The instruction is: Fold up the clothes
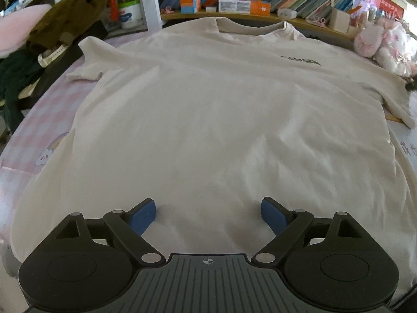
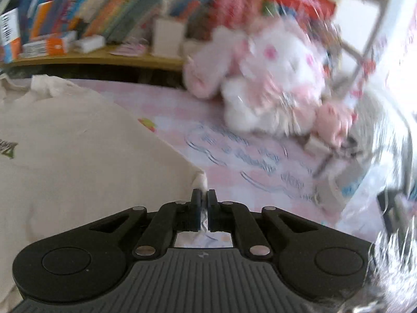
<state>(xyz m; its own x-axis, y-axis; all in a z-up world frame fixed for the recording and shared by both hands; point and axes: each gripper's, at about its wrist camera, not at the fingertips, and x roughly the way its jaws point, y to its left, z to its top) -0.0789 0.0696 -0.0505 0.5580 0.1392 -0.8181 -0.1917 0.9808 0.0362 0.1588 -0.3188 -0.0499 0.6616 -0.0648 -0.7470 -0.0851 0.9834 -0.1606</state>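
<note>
Cream T-shirt [image 1: 208,120] flat, right gripper [image 2: 204,200] pinching sleeve edge

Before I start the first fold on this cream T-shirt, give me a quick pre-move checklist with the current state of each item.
1. T-shirt spread flat, front up: ok, only light wrinkles.
2. Right gripper has cloth: ok, fingers shut on a bit of the T-shirt's edge.
3. Left gripper has cloth: not ok, it is open above the lower part of the shirt, gripping nothing.
4. Plush toy clear of the right-hand fold: ok, it is apart from the shirt on the pink sheet.
5. Left sleeve laid out: ok, flat on the sheet.
6. Right-side view quality: cannot tell fine detail, the picture is motion-blurred.
</note>
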